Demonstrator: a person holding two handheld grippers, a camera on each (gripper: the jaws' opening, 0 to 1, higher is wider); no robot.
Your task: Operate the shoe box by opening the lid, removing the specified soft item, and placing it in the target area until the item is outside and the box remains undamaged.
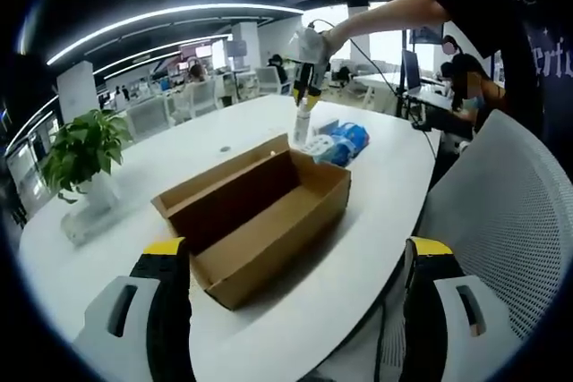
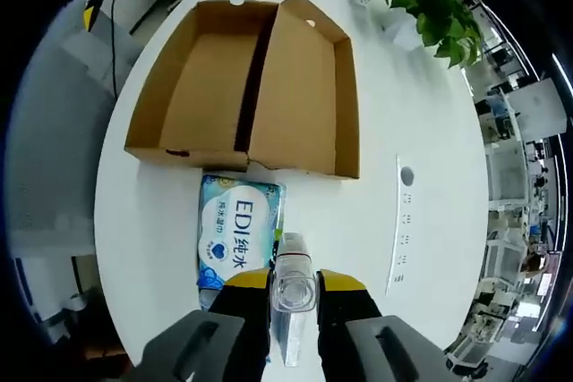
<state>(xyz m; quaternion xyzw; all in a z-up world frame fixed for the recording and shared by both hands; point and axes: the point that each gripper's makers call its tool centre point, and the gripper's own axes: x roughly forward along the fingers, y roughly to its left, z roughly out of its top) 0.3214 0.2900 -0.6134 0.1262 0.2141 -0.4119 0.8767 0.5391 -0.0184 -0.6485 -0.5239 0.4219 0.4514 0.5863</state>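
I see a potted plant (image 1: 82, 151) on the white table (image 1: 394, 176), far left. A mesh chair (image 1: 510, 212) stands at my right.

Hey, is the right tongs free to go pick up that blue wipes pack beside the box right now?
Probably not yet: the right tongs are shut on a clear bottle. The wipes pack lies uncovered on the table beside the open box.

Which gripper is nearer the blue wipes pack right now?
Right. The right gripper, shut on a clear bottle, hangs just beside the blue wipes pack. The left gripper sits back across the open shoe box.
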